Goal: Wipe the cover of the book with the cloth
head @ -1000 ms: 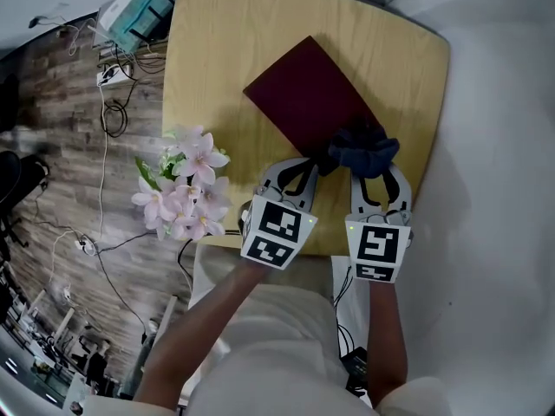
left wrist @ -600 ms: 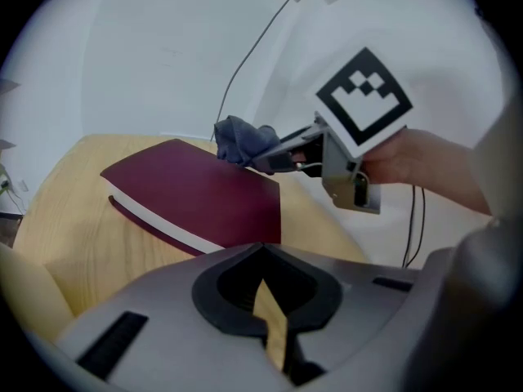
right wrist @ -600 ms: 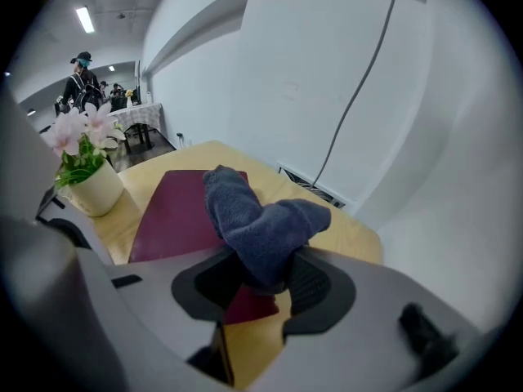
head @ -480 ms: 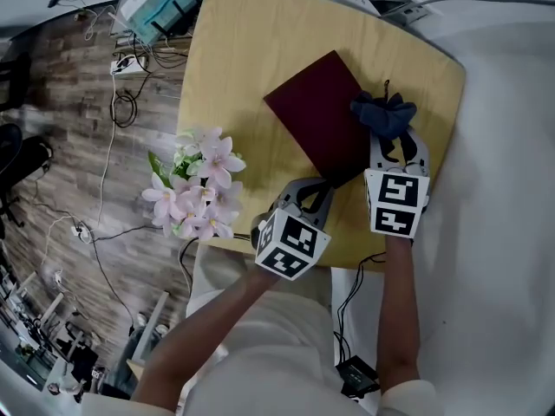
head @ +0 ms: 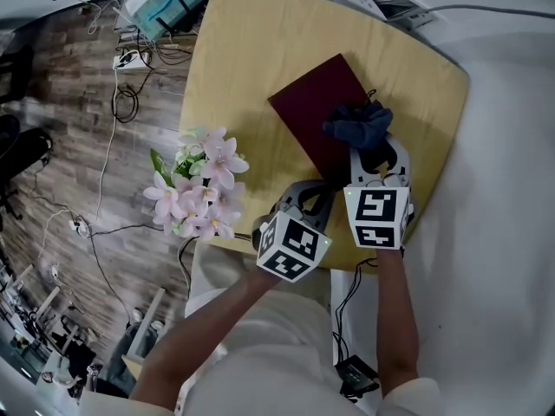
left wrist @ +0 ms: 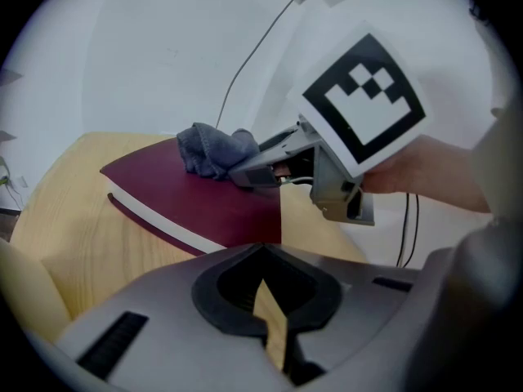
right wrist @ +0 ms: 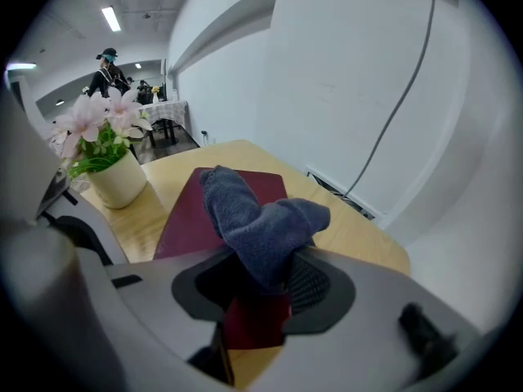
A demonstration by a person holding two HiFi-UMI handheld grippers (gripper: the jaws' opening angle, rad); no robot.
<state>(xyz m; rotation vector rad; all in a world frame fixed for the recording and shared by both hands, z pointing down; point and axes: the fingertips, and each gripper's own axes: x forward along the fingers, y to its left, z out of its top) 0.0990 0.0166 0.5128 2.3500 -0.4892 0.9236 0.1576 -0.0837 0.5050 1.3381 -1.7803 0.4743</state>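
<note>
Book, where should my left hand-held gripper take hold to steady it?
Grip the book by its near corner, from your side: it lies flat, that corner faces the left hand-held gripper, and the cloth sits farther along.

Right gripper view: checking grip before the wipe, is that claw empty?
No, the right claw is clamped on the blue cloth, which bunches up over the book.
</note>
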